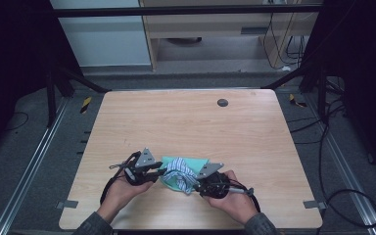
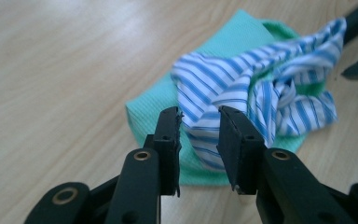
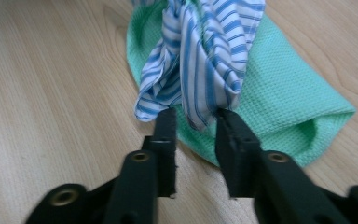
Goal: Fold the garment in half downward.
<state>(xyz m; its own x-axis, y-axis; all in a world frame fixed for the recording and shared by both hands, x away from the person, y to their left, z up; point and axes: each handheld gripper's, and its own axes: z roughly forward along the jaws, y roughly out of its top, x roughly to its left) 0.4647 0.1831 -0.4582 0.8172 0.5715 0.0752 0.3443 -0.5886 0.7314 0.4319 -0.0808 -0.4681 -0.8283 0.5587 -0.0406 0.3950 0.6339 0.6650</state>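
Striped cloth (image 1: 181, 172) bunched lengthwise between left gripper (image 1: 157, 172) and right gripper (image 1: 199, 184), both parted.

Near the front edge of the worktop (image 1: 186, 122), about midway across, 2 cloths lie together: a flat folded cloth (image 1: 198, 162) underneath and a bunched cloth (image 1: 181, 172) heaped on top of it. The left tool (image 1: 157, 172) sits just left of the pile, the right tool (image 1: 199, 182) just right of it, each pointing inward. A small round fitting (image 1: 222, 102) sits far back on the worktop, right of centre.
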